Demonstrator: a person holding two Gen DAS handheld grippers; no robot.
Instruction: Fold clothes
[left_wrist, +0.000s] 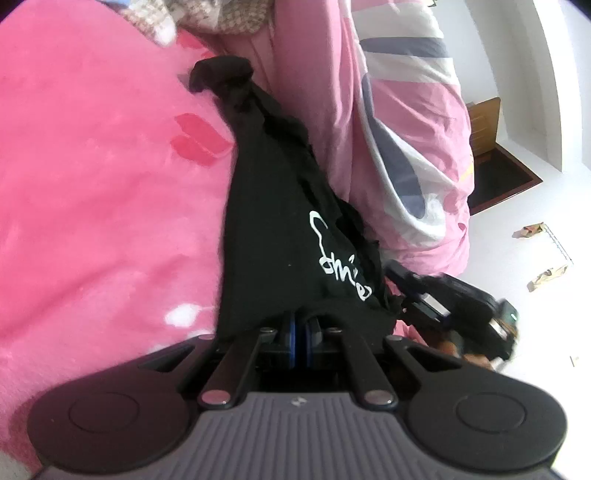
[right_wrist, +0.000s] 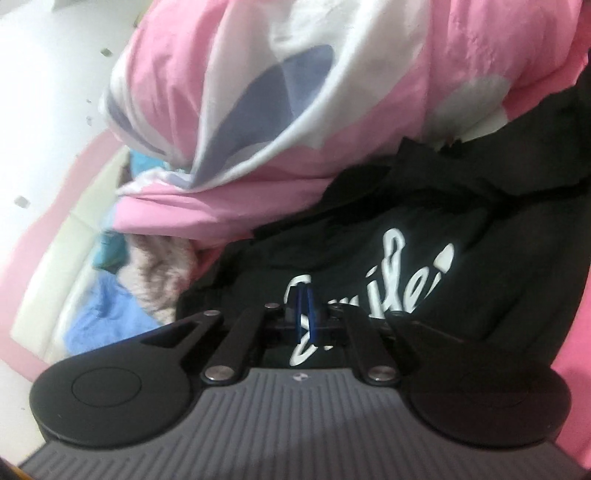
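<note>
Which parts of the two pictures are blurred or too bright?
Left wrist view: the floor at right is overexposed, the right tongs are motion-blurred. Right wrist view: the pink quilt is smeared, the black shirt sharper.

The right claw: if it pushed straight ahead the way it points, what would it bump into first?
The right claw is already shut on the black shirt, so it meets that cloth at once. Beyond it, probably the bunched pink and white quilt, though depth is hard to judge.
</note>
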